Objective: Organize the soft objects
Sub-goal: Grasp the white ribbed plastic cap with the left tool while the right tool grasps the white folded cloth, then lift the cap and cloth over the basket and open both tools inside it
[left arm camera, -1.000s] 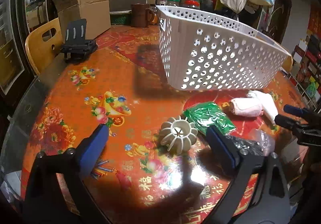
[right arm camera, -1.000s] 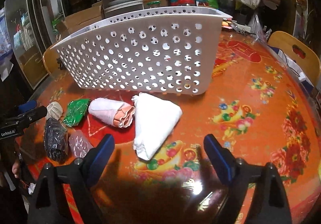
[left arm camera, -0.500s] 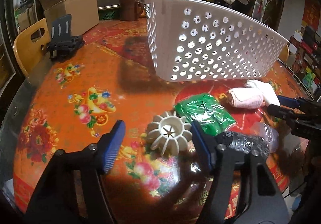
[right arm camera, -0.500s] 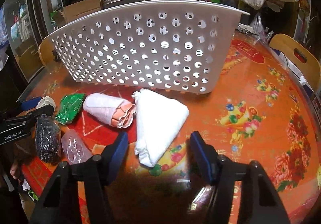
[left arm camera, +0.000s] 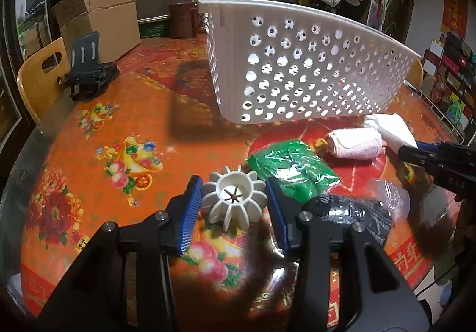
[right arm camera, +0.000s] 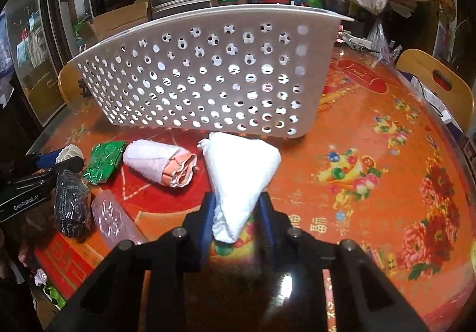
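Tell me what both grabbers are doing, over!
Left gripper closed around ribbed white toy. Right gripper pinching white cloth. Both items on table, basket just behind; nothing blocking.

In the right wrist view, white lettering reading "GenRobot.AI" runs along the black body of the left tool [right arm camera: 44, 180] at the near left. On the tablecloth of the bench [right arm camera: 372, 129], a gold Chinese character that may be 福 stands upside down just right of the right tool [right arm camera: 236, 217]. Green bags at the far end carry print too small to read. In the left wrist view, the right tool [left arm camera: 440, 160] at the right edge bears faint letters, perhaps "OAS". Gold characters near the bench's [left arm camera: 74, 135] right edge stay illegible.
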The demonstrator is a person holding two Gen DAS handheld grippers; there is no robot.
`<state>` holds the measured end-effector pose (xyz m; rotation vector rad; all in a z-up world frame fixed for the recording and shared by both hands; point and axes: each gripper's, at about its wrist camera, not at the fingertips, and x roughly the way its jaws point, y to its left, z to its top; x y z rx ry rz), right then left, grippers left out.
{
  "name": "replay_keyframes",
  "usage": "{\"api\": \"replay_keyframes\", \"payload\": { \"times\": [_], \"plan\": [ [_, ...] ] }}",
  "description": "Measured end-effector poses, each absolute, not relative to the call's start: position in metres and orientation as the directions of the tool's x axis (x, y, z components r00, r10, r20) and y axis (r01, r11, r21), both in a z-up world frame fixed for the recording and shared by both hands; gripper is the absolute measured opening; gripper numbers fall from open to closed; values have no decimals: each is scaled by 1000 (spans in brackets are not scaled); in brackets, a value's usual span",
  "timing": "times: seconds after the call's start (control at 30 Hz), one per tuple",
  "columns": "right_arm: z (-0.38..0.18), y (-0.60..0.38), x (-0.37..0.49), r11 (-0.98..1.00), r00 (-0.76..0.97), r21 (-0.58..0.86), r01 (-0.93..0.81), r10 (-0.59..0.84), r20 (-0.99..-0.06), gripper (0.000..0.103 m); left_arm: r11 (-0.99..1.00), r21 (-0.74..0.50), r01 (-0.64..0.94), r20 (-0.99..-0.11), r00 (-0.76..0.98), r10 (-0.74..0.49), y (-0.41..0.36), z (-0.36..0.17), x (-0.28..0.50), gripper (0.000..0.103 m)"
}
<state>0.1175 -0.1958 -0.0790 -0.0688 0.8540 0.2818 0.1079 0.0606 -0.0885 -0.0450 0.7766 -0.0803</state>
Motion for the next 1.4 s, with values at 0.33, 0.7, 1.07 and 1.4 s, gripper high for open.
{"api": "replay_keyframes", "payload": {
  "times": [0.33,0.7,1.07,1.4],
  "plan": [
    [-62,-205,107,958,652,72,-277,242,-718,23,997,-64,51,-680,729,-81,63,-76,99,41],
    [-26,-217,91,949,690,94,-300,284,-665,23,997,-55,44,-649,757,-70,67,-49,93,41],
    [30,-233,91,944,743,94,-317,308,-594,23,998,-31,55,-602,796,-63,69,3,88,41],
    [67,-237,126,938,743,82,-336,318,-589,23,997,-26,70,-560,825,-73,73,65,120,41]
  ]
}}
